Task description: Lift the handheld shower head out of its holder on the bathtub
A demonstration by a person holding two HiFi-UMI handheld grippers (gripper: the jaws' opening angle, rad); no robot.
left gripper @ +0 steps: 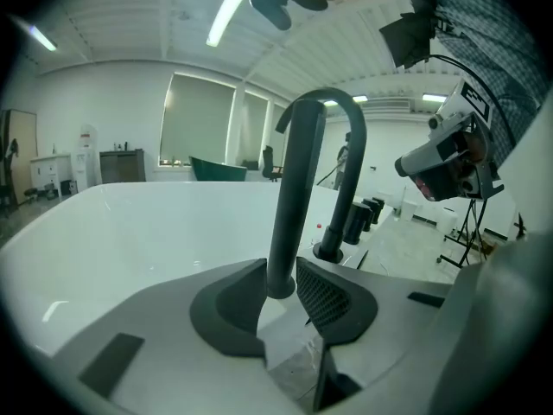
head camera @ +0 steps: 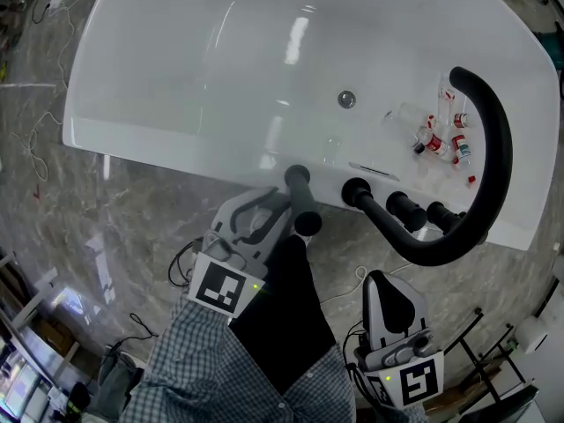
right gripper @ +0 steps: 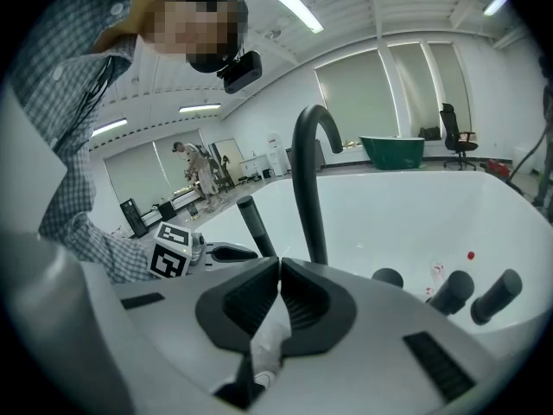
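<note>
Left hand-held gripper released, jaws framing the handheld shower head, upright in its holder on the bathtub rim. Right hand-held gripper clenched, empty (arched spout and knobs crowd alongside).

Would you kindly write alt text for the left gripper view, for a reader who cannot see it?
The left tool has its two jaws slightly apart around the upright black handle of the handheld shower head, at the near edge of the white bathtub. A black arched spout rises beyond it.
</note>
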